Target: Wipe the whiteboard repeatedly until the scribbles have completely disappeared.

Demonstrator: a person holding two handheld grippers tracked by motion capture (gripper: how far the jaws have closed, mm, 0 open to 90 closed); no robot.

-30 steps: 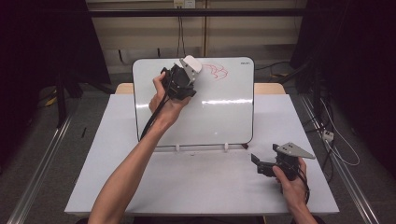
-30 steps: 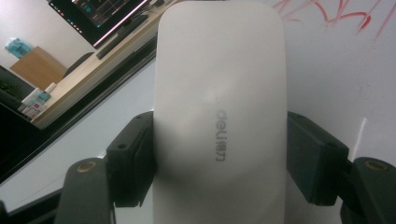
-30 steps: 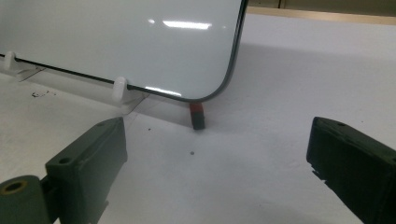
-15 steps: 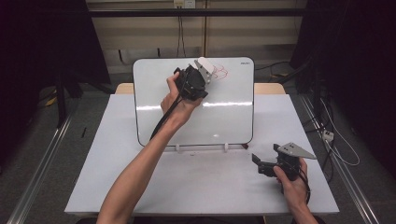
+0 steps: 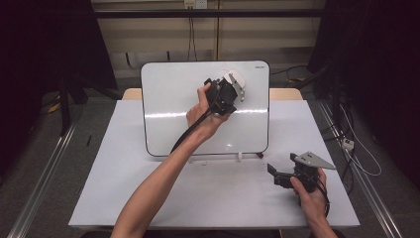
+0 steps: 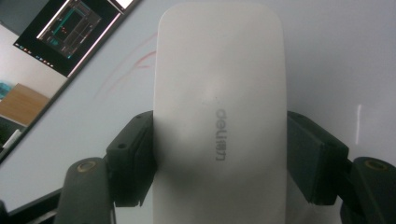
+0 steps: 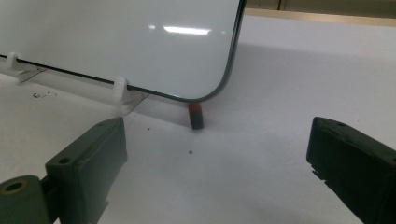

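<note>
The left gripper clamped the eraser lengthwise against the whiteboard's upper right, while the right gripper rested open on the bench.

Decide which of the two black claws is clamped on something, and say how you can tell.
The left claw, raised against the upright whiteboard, grips a white plastic eraser between its pads. The right claw, low over the white table, stands open around nothing.

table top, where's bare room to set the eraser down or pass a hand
The table is bare along its left side, between the whiteboard and the left edge, and across the front middle between the two forearms. It is tight at the front right, where the right claw rests, and along the board's stand. The left claw grips the eraser against the board.
</note>
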